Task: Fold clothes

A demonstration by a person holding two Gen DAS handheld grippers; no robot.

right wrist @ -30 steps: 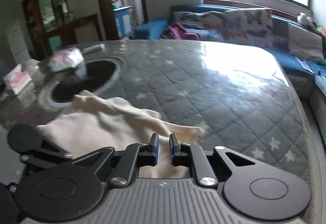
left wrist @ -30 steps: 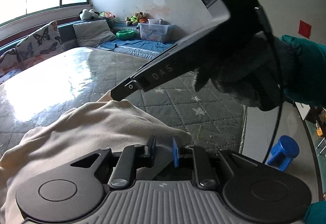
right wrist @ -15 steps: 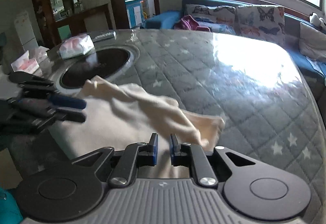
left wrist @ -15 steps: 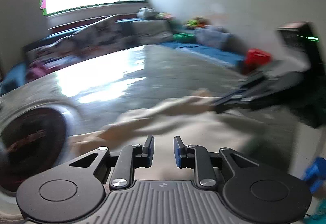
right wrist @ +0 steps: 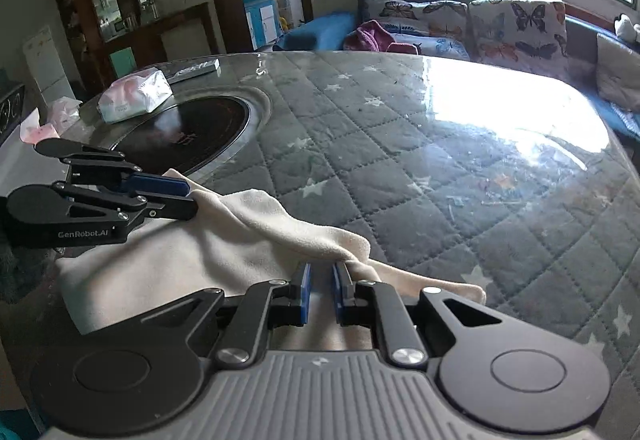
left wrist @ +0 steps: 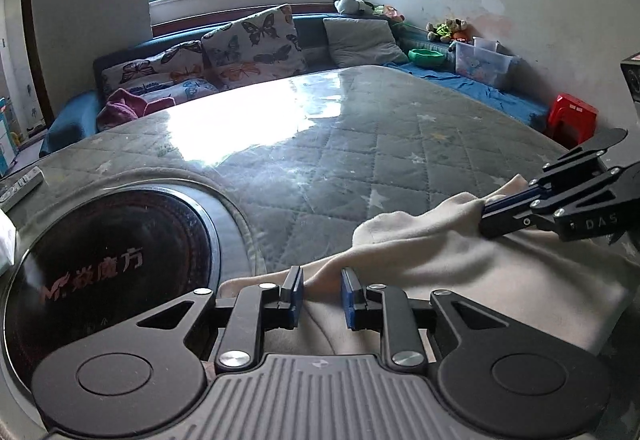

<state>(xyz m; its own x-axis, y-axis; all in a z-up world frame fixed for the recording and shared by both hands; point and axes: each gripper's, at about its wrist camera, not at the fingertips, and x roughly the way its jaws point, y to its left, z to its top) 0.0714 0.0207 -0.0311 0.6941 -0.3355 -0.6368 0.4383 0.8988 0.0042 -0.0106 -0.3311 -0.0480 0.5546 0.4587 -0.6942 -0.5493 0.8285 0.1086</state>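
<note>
A cream garment (left wrist: 460,264) lies at the near edge of the grey quilted table (left wrist: 360,160). My left gripper (left wrist: 320,294) is shut on a fold of its edge. My right gripper (right wrist: 320,294) is shut on another part of the same edge, where the cream garment (right wrist: 256,236) bunches up. In the left wrist view the right gripper (left wrist: 488,218) comes in from the right, pinching the cloth. In the right wrist view the left gripper (right wrist: 188,198) comes in from the left, gripping the cloth.
A round black cooktop (left wrist: 104,268) is set into the table to the left of the garment. A tissue pack (right wrist: 134,100) and a remote (right wrist: 194,71) lie beyond it. A sofa with butterfly cushions (left wrist: 224,48) runs behind the table. A red stool (left wrist: 572,116) stands at right.
The left gripper has swung left along the garment edge and now faces the cooktop. Both grippers hold the cloth, stretched between them. The right gripper has shifted little.
</note>
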